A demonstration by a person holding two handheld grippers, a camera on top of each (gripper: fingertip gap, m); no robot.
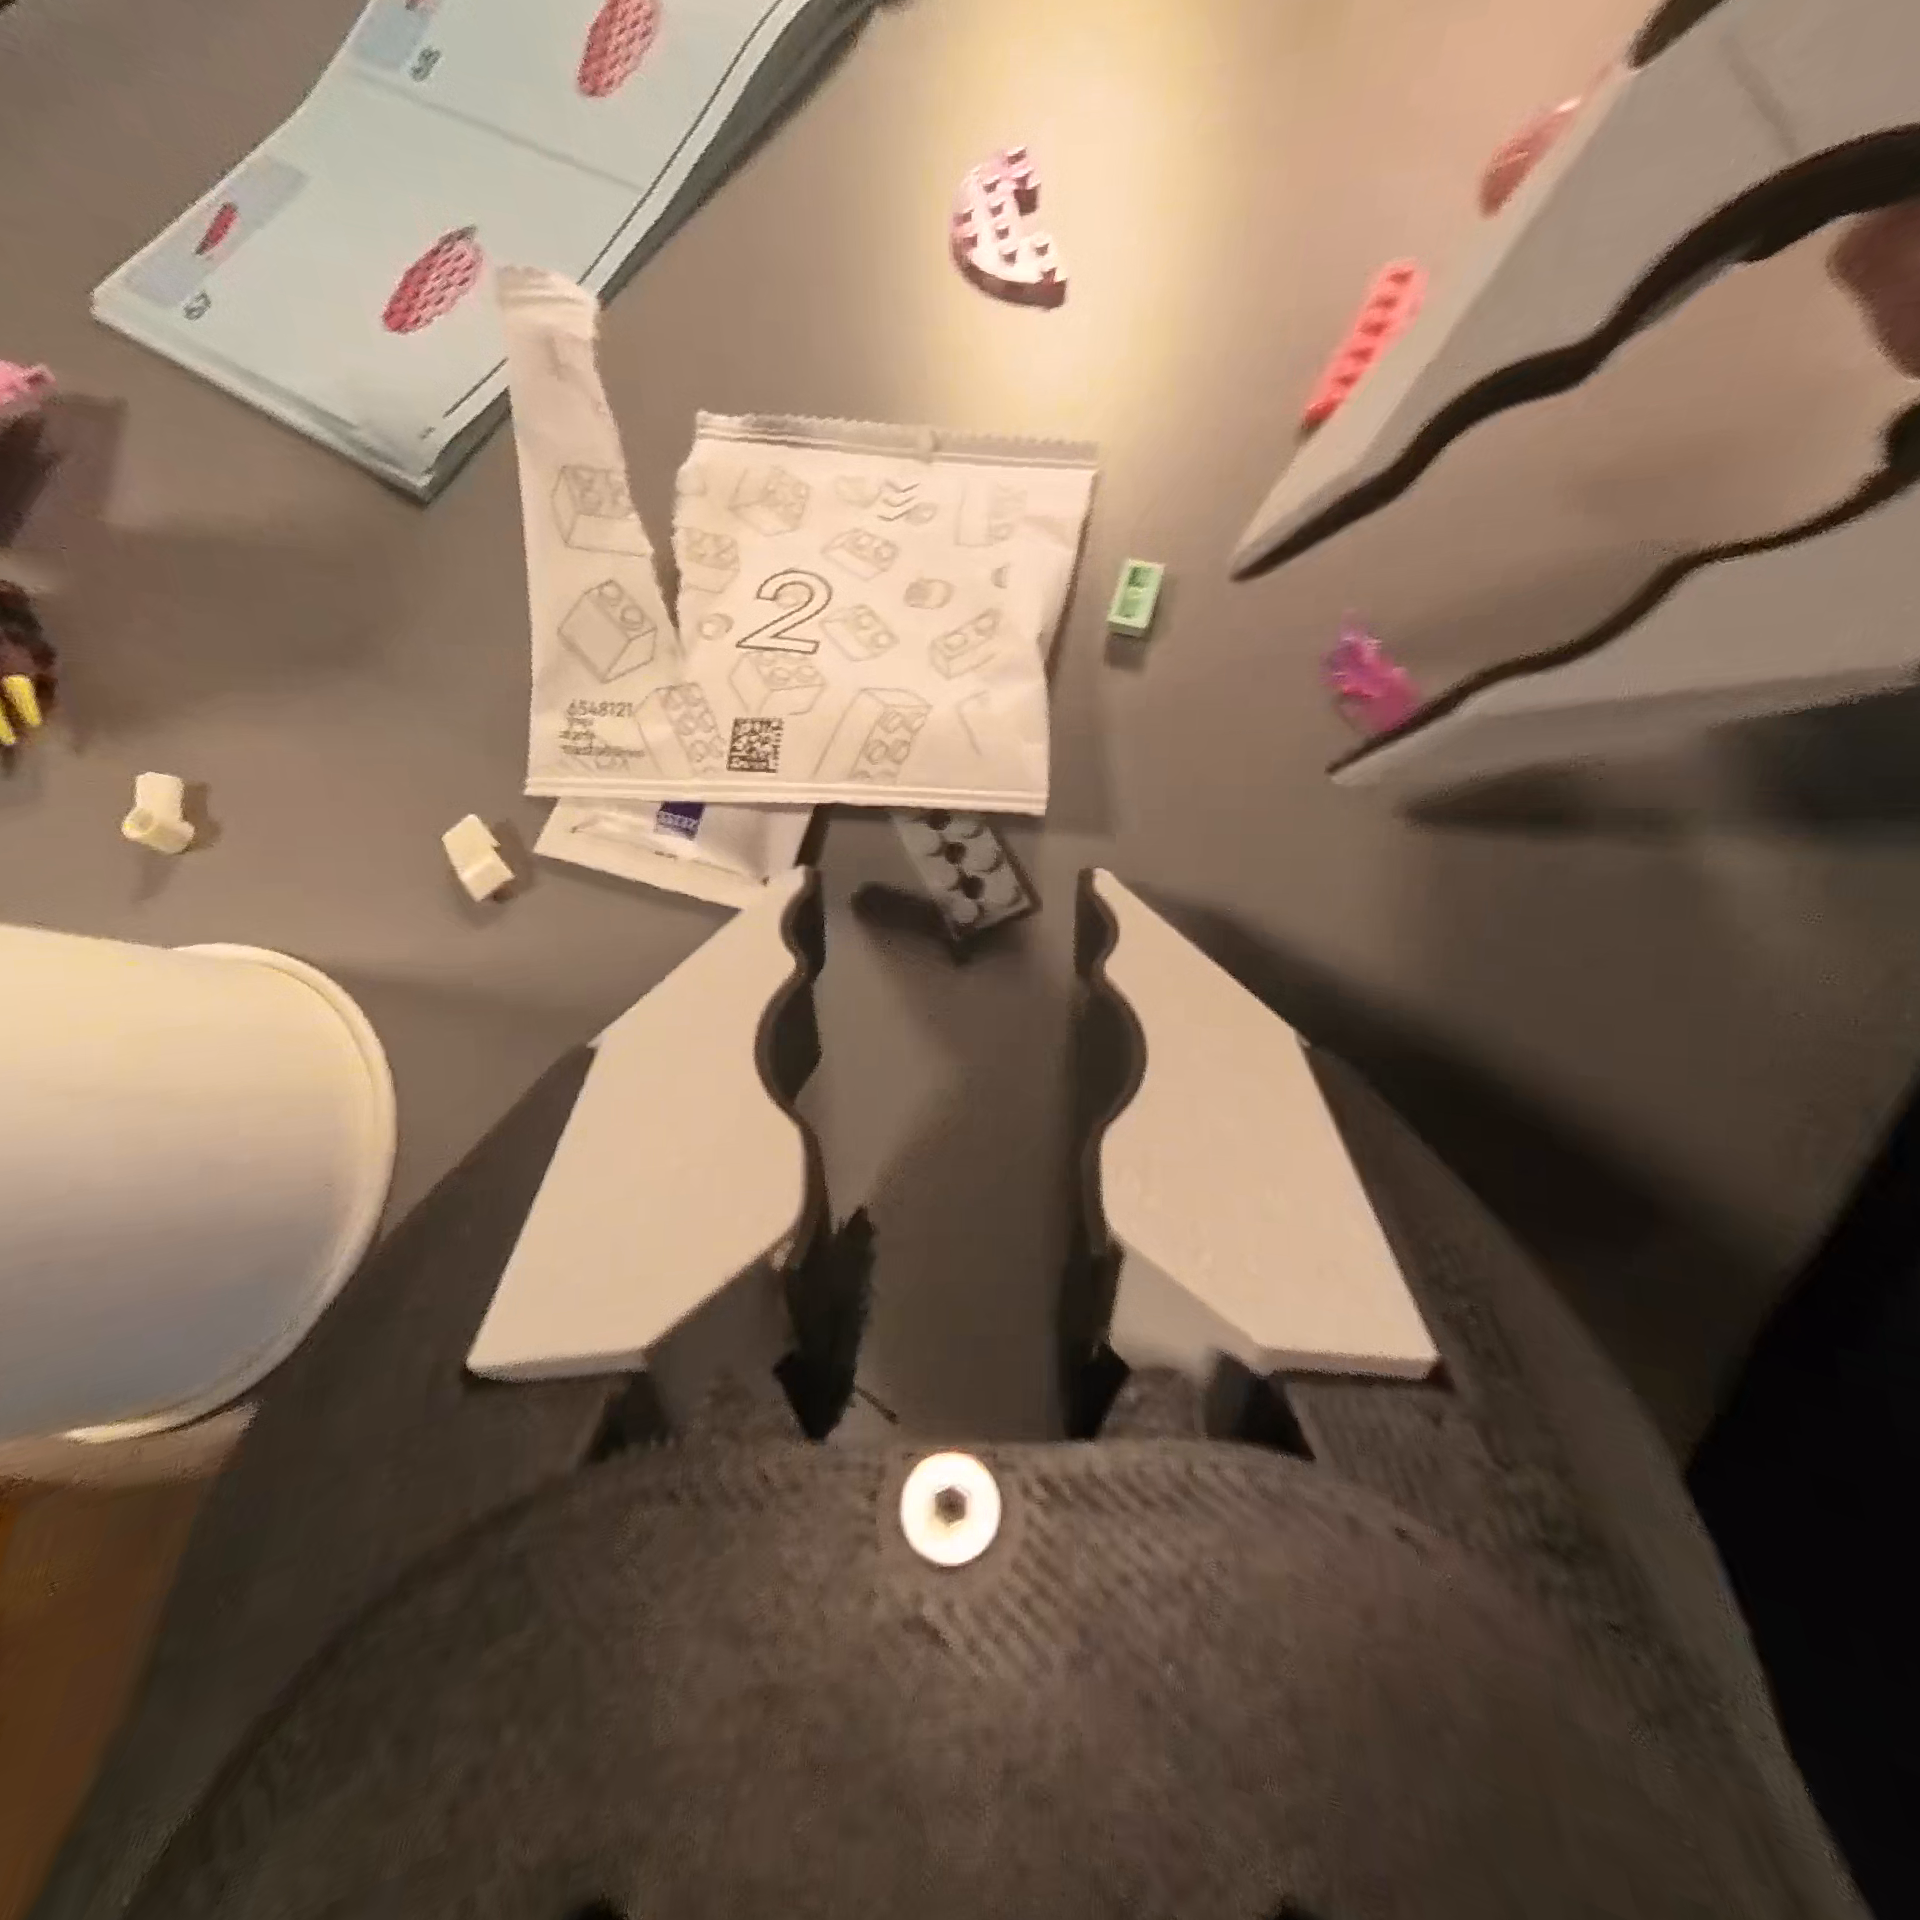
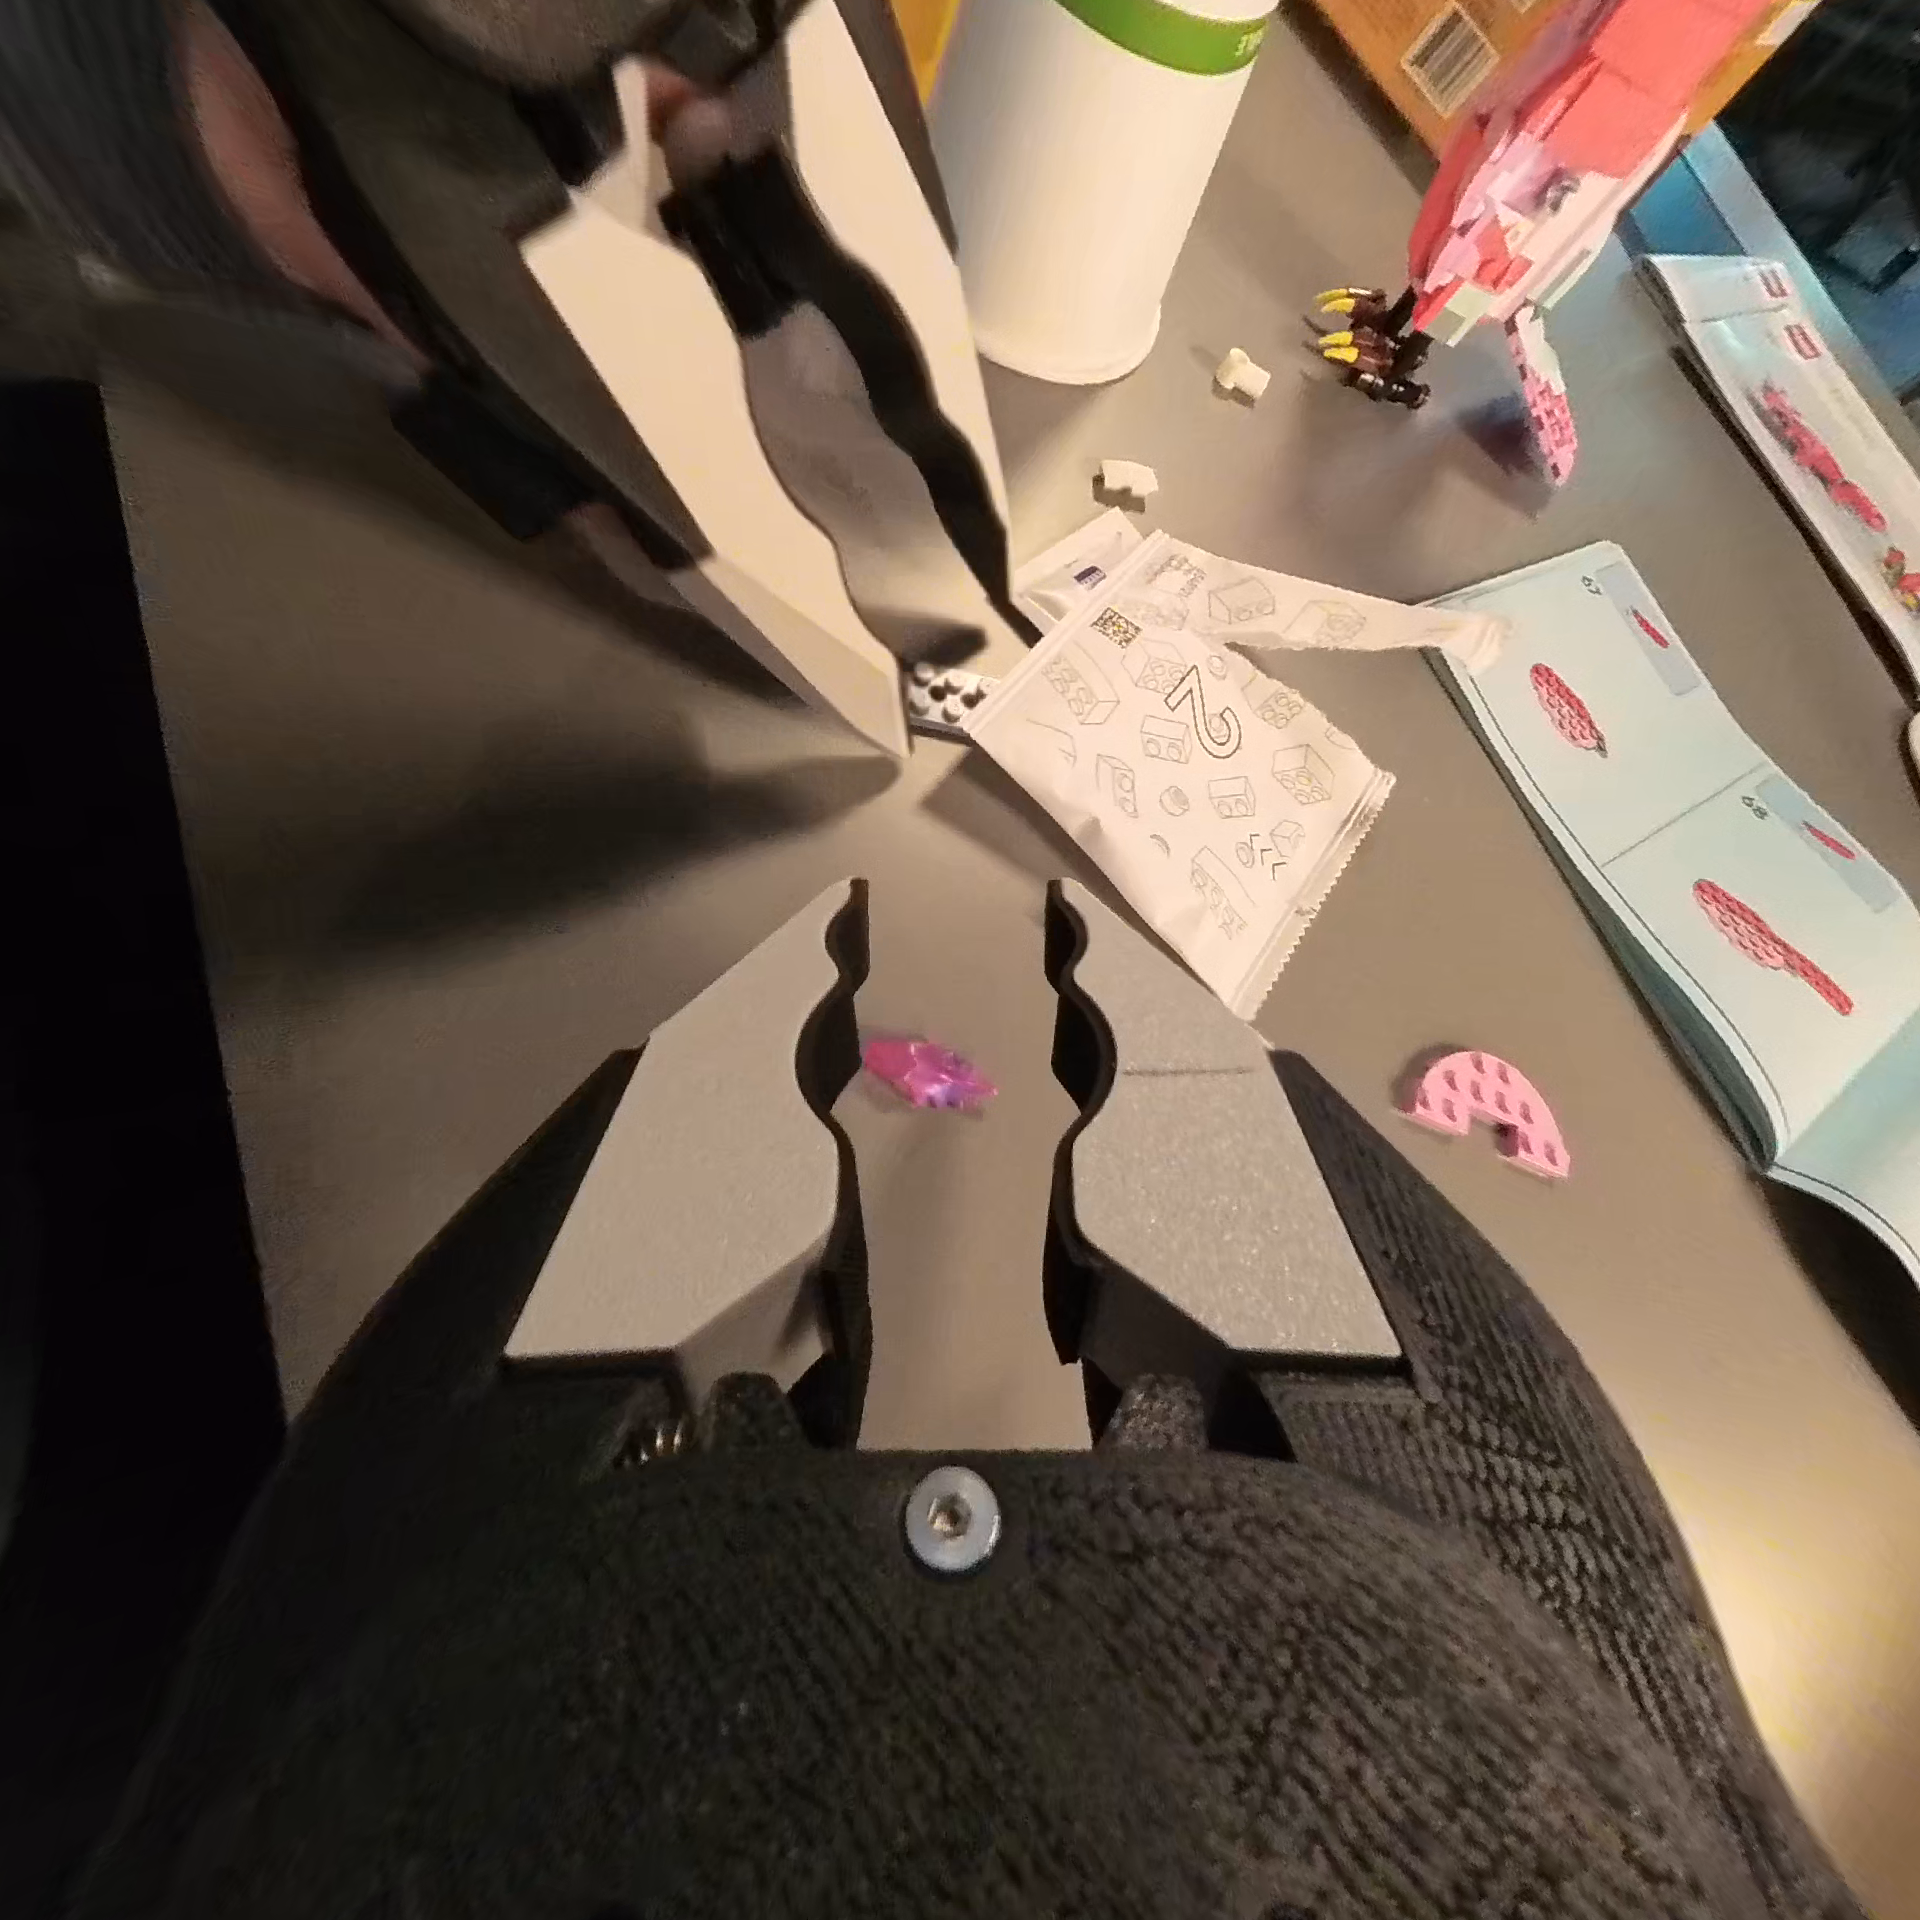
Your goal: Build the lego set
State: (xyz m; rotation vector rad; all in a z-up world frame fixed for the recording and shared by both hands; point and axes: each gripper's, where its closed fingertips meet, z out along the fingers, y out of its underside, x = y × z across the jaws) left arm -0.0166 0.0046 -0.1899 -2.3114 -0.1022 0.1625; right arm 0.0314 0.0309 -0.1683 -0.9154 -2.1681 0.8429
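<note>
The grey studded brick (image 1: 961, 883) lies on the dark grey tabletop (image 1: 1299, 935) just ahead of your left gripper (image 1: 948, 896), half tucked under the lower edge of the torn white paper bag (image 1: 831, 623). Its long axis runs slantwise to the finger line. Your left jaws stand wide apart and grip nothing; the brick sits clear of both pads.

Your right gripper (image 2: 954, 902) is well off to that side, jaws parted, nothing held. A translucent magenta piece (image 2: 925, 1075) lies on the table below its gap, untouched. The left gripper is the nearer to the brick.

Round about: pink half-round plate (image 1: 1008, 234), green brick (image 1: 1138, 597), white cup (image 2: 1081, 187), open instruction booklet (image 1: 364, 260).
</note>
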